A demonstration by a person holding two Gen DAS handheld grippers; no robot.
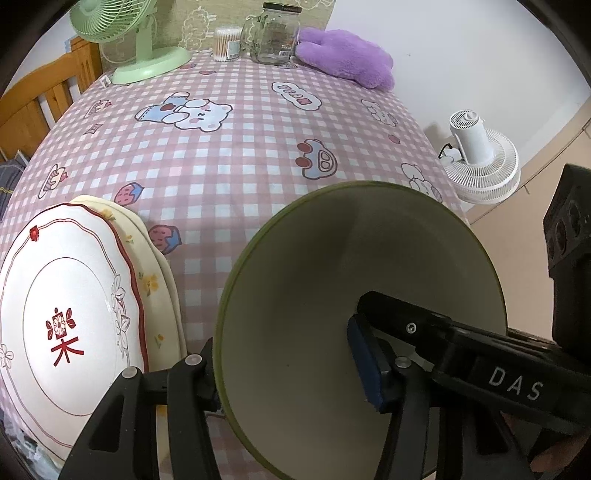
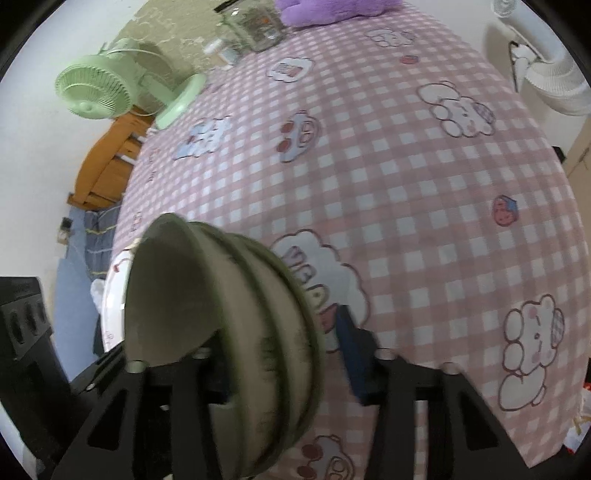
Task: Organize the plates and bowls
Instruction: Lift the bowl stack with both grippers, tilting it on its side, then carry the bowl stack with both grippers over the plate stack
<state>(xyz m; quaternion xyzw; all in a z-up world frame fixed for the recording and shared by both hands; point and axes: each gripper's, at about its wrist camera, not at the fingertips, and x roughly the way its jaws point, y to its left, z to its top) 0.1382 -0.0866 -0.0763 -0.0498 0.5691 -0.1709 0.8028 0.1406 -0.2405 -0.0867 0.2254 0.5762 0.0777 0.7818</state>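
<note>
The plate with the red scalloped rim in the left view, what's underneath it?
Under the red-rimmed plate a cream plate with yellow flowers peeks out along its right edge. Most of that lower plate is covered, so anything beneath can't be seen.

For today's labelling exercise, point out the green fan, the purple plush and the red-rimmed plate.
green fan (image 1: 110, 20), left wrist view, grille.
purple plush (image 1: 343, 55), left wrist view, middle.
red-rimmed plate (image 1: 66, 314), left wrist view, centre.

Soft, even indoor light fills both views, with no harsh glare. Ahead of the left gripper's jaws, the green bowl (image 1: 332, 295) is dim inside and casts a soft shadow on the checked tablecloth (image 1: 240, 155). The stacked bowls (image 2: 229, 332) between the right gripper's jaws look smeared and unfocused. Fisheye distortion bends the edges, and the corners are black.
</note>
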